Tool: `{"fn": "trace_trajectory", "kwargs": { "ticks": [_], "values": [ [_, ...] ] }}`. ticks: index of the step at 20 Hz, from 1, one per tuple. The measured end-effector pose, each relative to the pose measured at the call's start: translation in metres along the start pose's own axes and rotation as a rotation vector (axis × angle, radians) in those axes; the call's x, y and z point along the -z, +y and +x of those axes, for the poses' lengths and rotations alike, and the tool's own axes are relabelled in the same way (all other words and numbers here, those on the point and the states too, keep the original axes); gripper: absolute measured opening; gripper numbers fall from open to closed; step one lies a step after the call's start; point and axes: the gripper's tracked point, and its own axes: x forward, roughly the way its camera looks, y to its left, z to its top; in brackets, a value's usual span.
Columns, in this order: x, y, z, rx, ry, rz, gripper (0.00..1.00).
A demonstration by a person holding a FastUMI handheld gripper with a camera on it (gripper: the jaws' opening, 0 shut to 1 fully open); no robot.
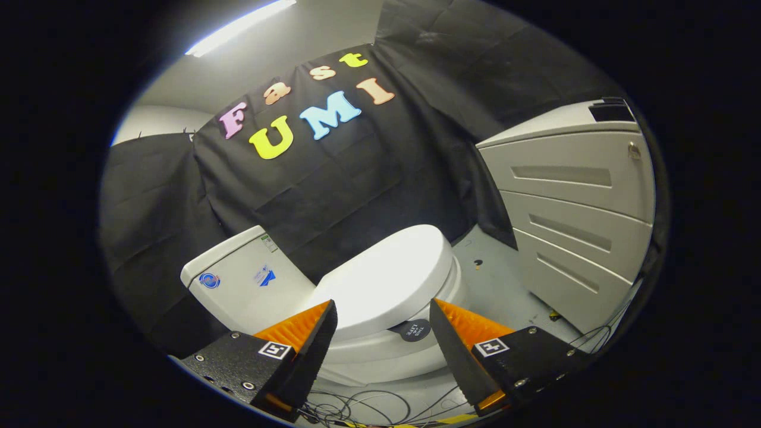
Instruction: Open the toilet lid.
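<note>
Before you: toilet lid point(389, 279) of smooth, glossy white plastic or ceramic; cistern point(244, 285) likewise glossy. Booth wall point(333, 190) of matt, creased cloth. Drawer cabinet point(571, 202) of smooth, painted-looking panels. Your gripper point(383, 324), fingers spread apart, carries ridged pads point(297, 327).

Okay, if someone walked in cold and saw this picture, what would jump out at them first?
Probably the white toilet, its lid down, just ahead of the open gripper, whose fingers are spread and touch nothing. Next, the tank beside the lid, then the grey drawer cabinet on the other side, beyond the fingers.
</note>
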Motion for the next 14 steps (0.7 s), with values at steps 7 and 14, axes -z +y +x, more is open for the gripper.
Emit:
{"fn": "trace_trajectory", "kwargs": {
  "ticks": [7,14],
  "values": [
    [0.026,-0.014,0.017,0.013,0.03,0.148,0.96],
    [0.048,-0.029,0.035,0.047,0.063,0.21,0.96]
  ]
}}
